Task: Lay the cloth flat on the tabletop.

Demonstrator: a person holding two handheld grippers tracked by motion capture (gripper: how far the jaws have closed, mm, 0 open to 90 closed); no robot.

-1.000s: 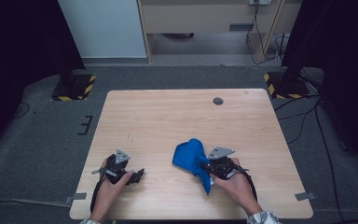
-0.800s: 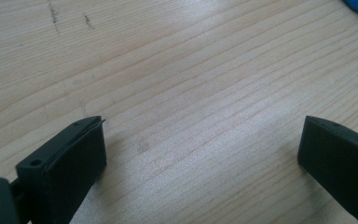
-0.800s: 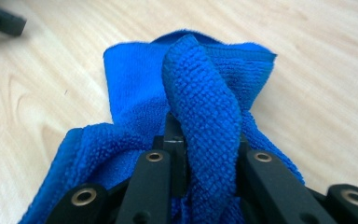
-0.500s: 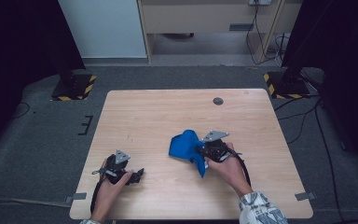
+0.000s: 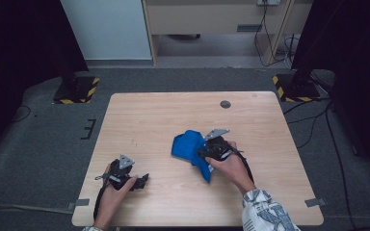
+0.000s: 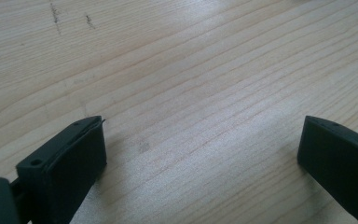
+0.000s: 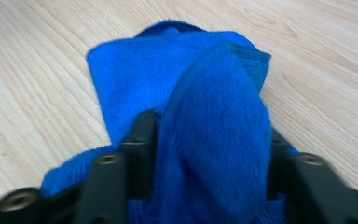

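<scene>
**A:** How is the right arm posed?

**B:** The right forearm comes in from the near edge of the counter (image 5: 139, 115), right of the middle, in a patterned sleeve (image 5: 265, 211). It angles up and to the left, and the hand is wrapped around the body of the right hand-held gripper (image 5: 201, 153), which points left across the counter, roughly level.

**A:** And its jaws?

**B:** They have just been opening and now stand partly spread. In the right gripper view a thick fold of the blue cloth (image 7: 214, 126) bulges up between them and fills the gap. Whether the pads press on it I cannot tell.

**A:** Where does the cloth lie?

**B:** Bunched a little right of the counter's middle, somewhat toward the near edge. Most of it lies just left of the right hand-held gripper, with a narrow tail running under the hand toward the near edge.

**A:** The left side?

**B:** The left hand rests near the near left corner, well apart from the cloth, holding the left hand-held gripper (image 5: 142, 180), which points right. In the left gripper view its jaws stand wide apart, low over bare wood, with nothing between them.
</scene>
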